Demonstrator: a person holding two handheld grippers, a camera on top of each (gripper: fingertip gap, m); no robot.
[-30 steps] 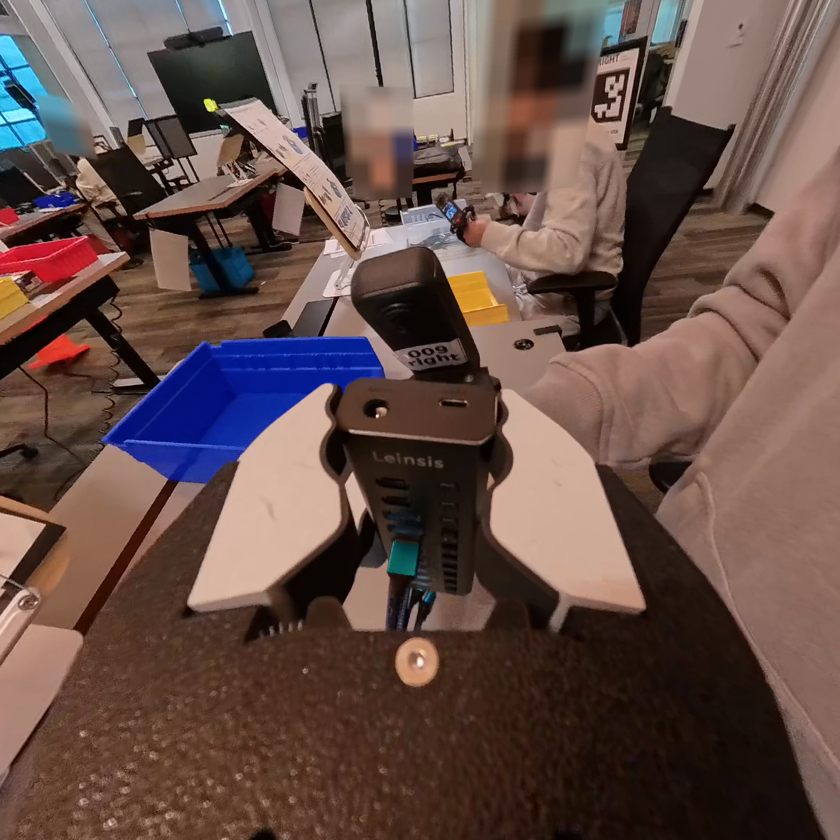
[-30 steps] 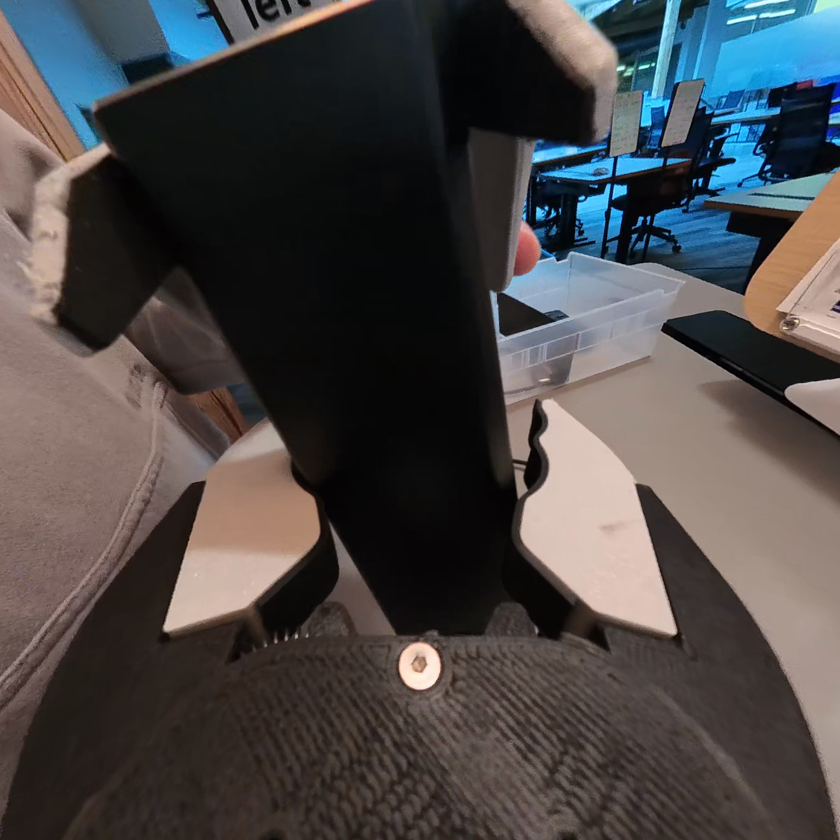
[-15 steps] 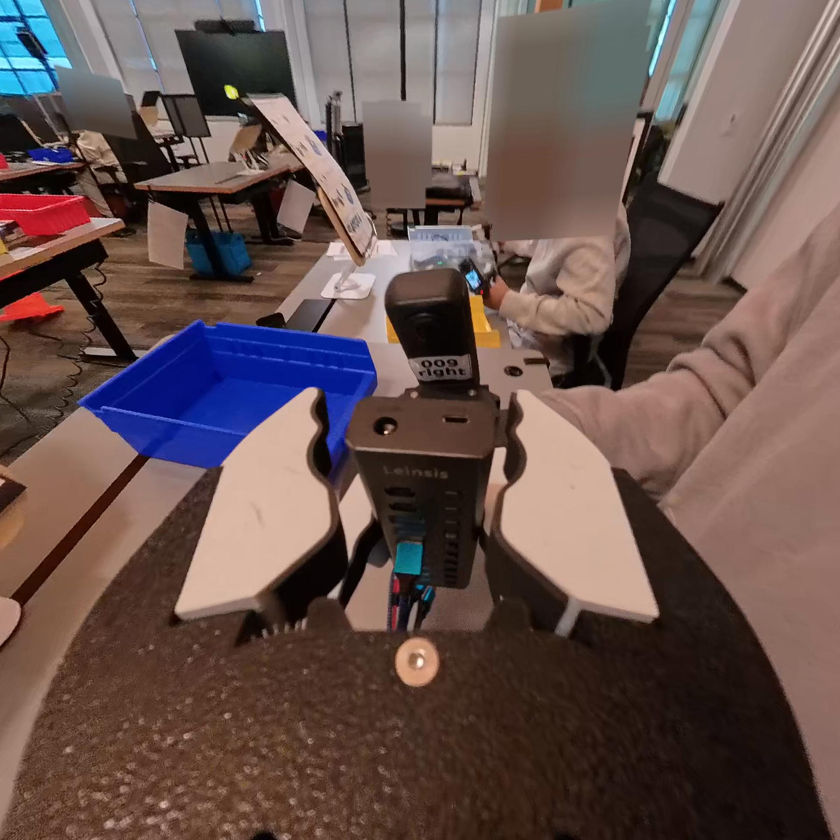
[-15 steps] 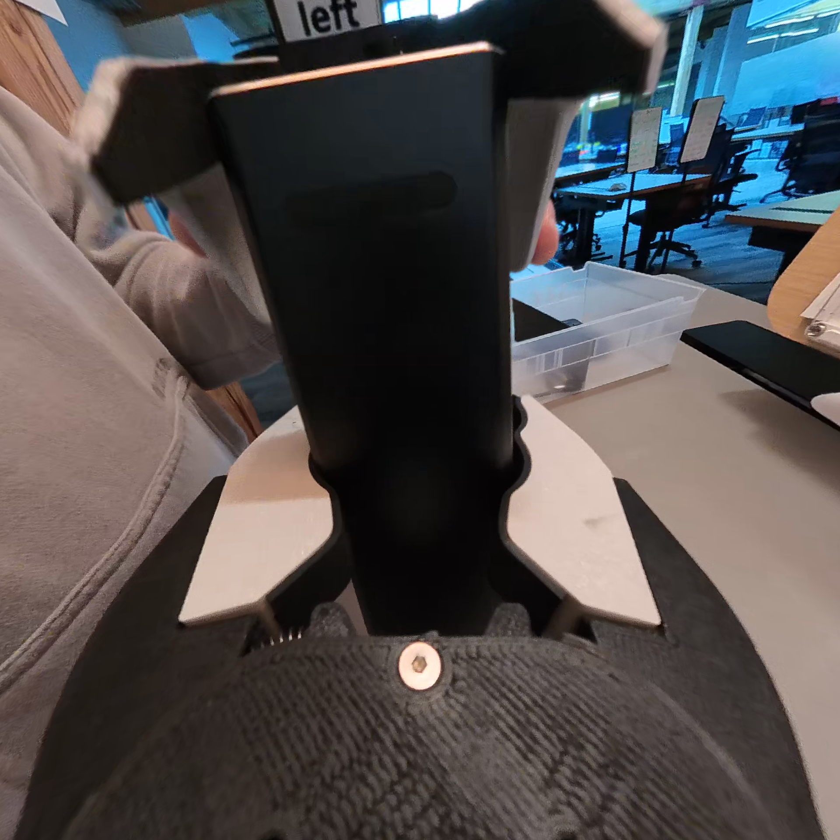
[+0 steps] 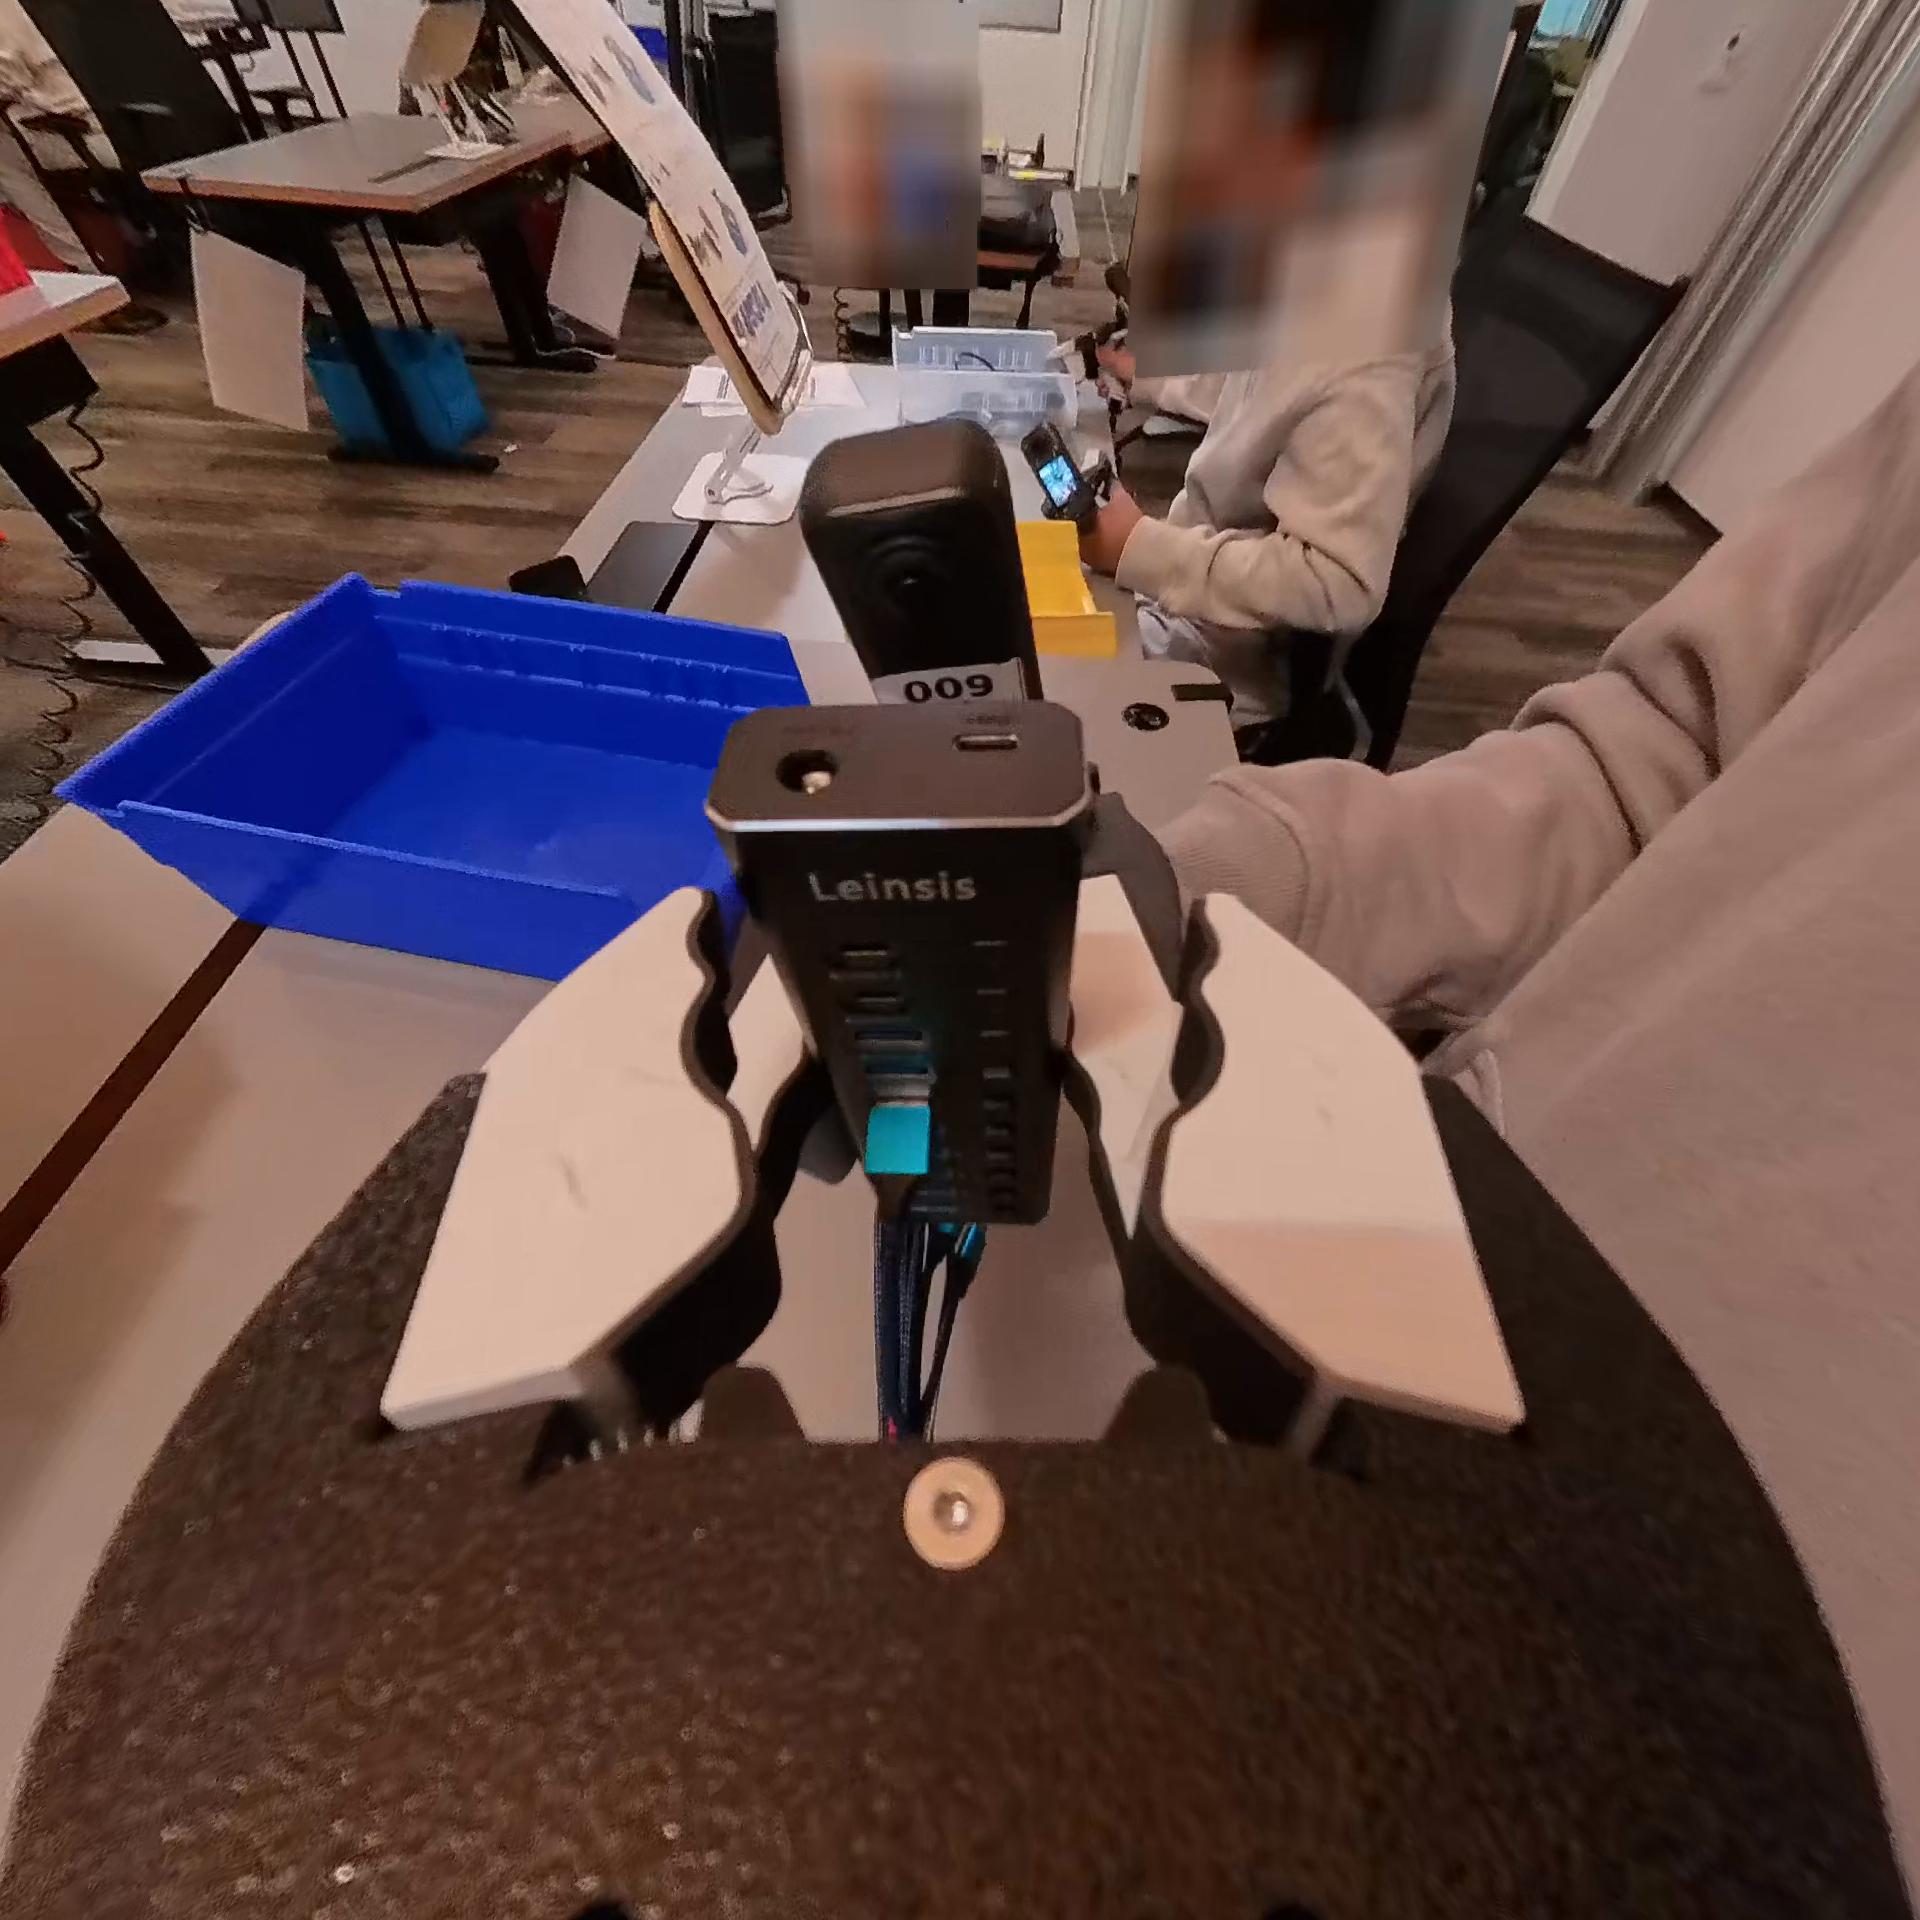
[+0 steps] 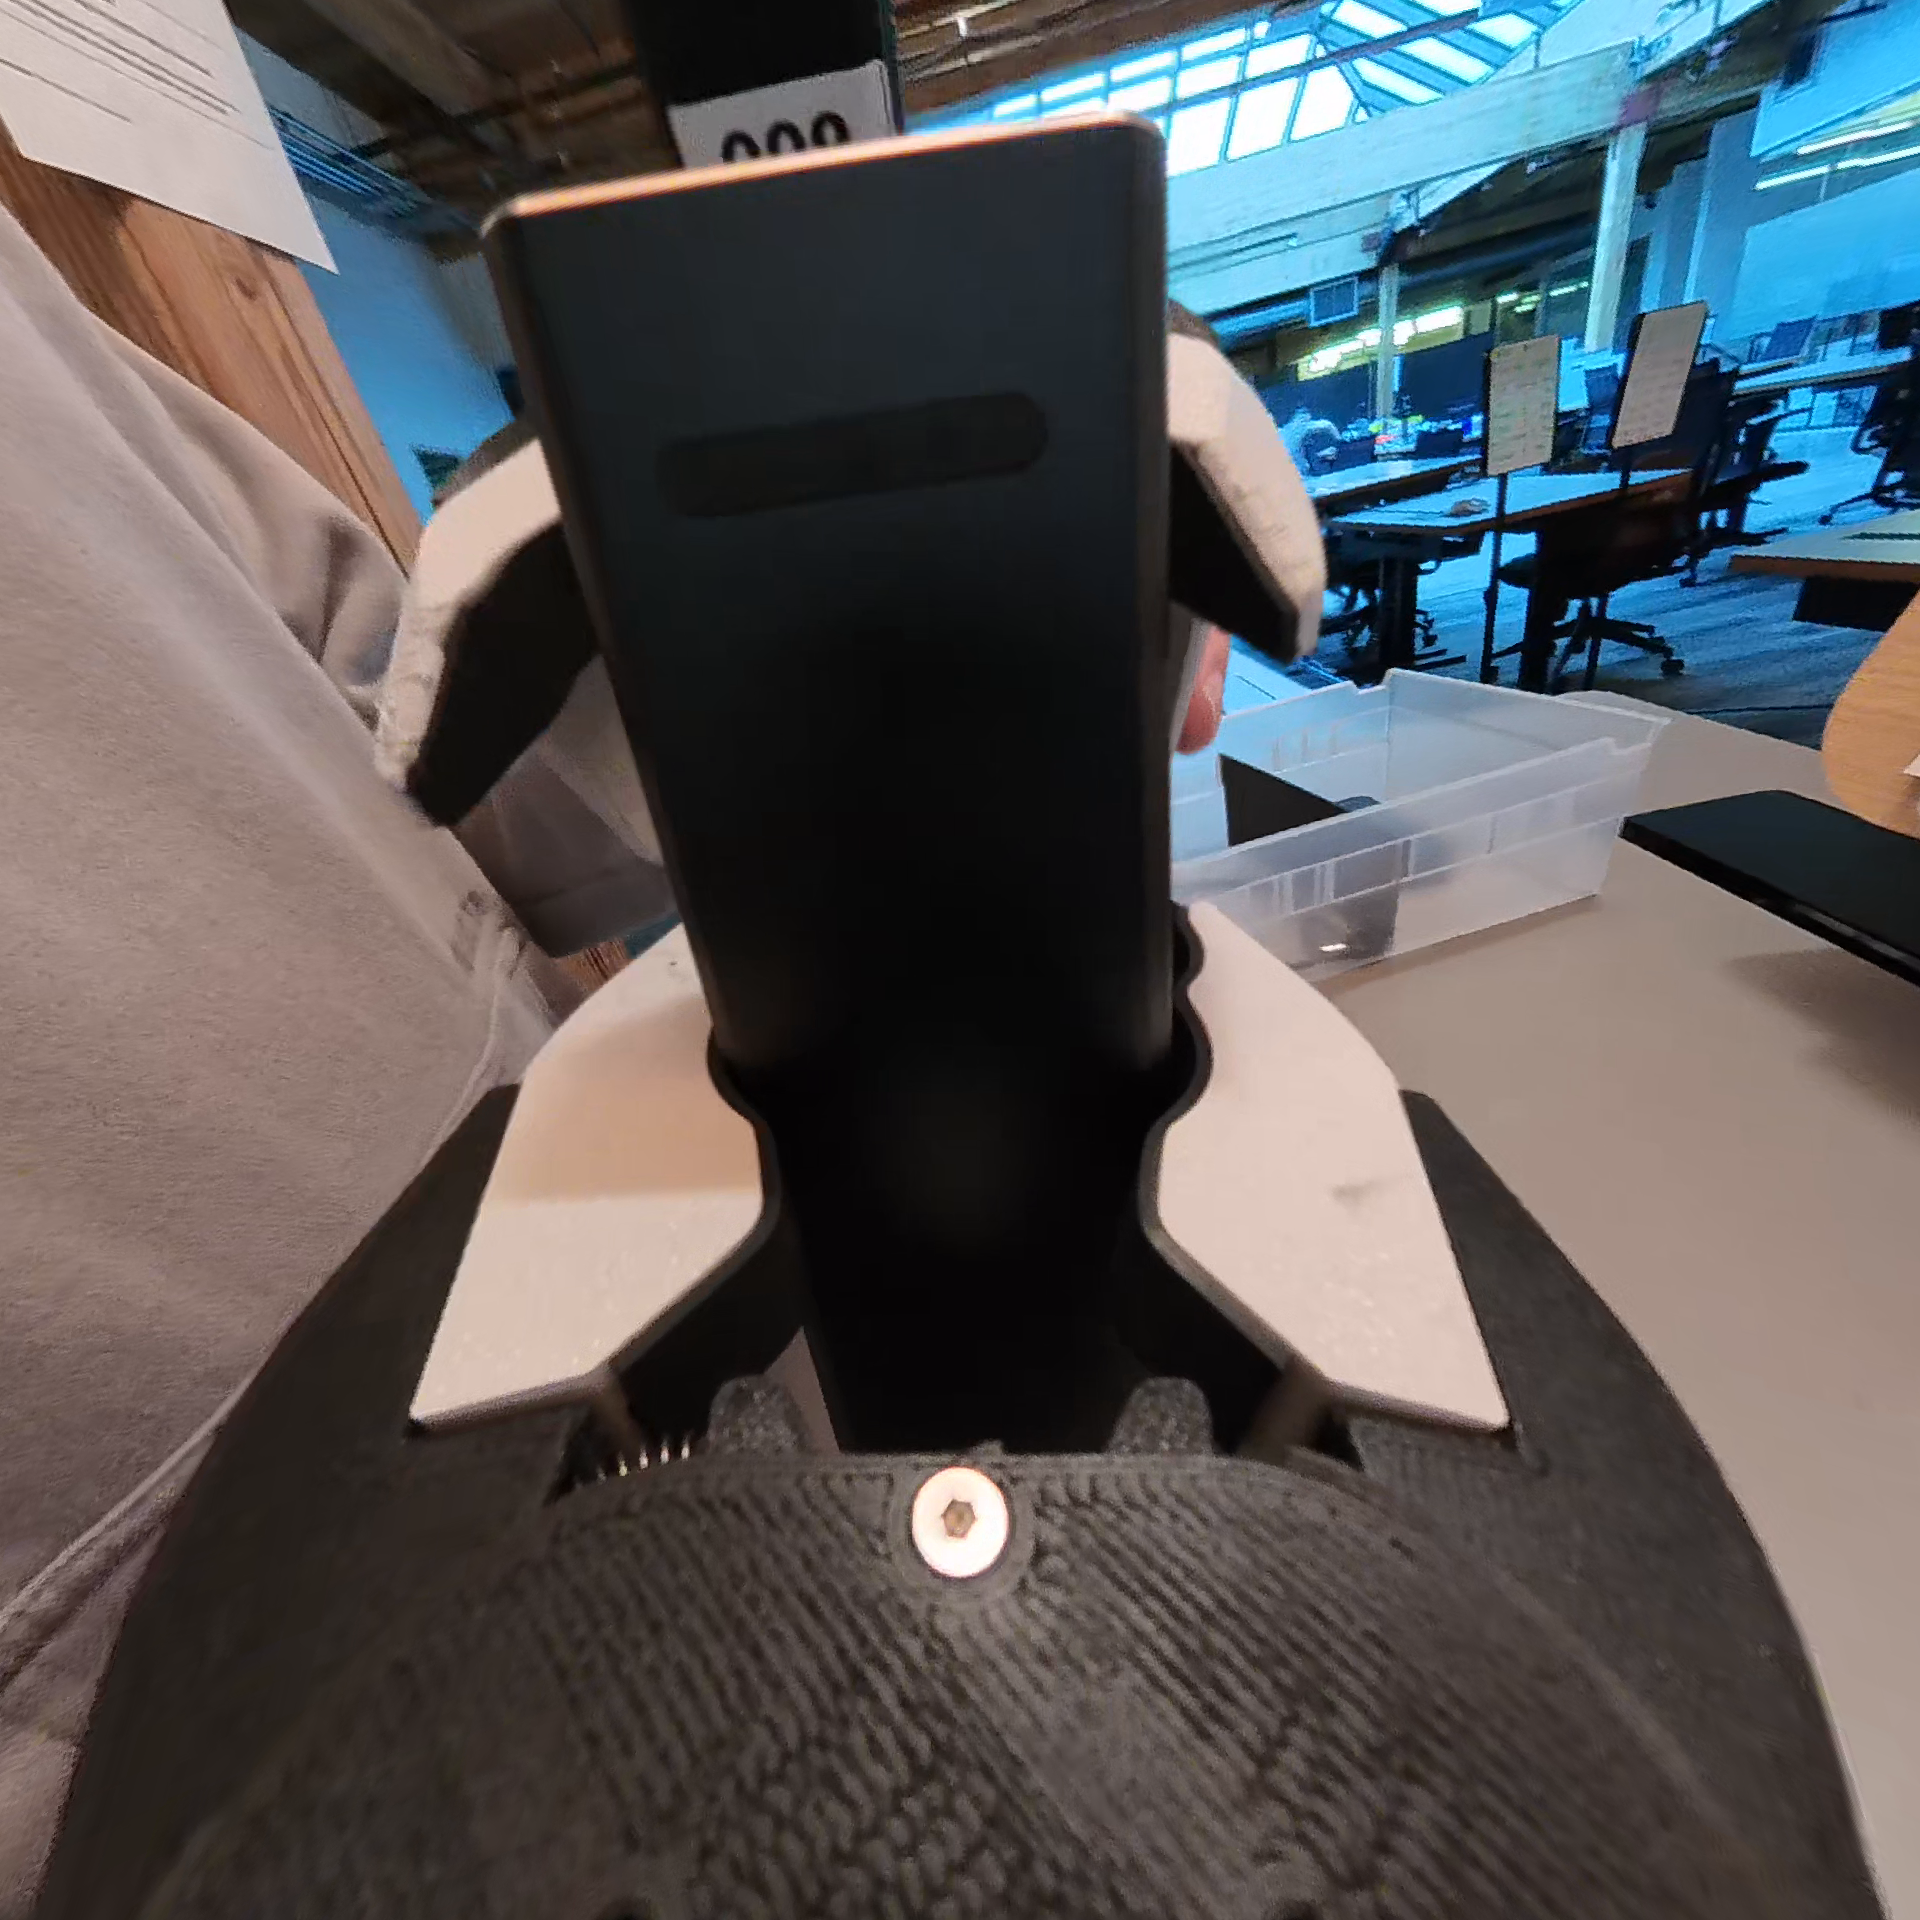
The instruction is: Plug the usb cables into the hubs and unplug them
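Grip first: my right claw is closed on the lower part of the black hub, one finger flat against each side, and the hub stands nearly upright out of it, clear of the table. The left claw faces it with its fingers spread, a gap showing on both sides of the hub, so it holds nothing.

A teal plug sits in one of the lower ports, and its cables hang down between the left fingers. A blue bin lies beyond on that side, a clear bin on the other.

My worry is the single low hold. Pulling the plug may lever the tall hub and let it twist or slide between the smooth fingers. The plug is small and sits deep between wide fingers, so closing carelessly could pinch the cables instead and strain them at the port.
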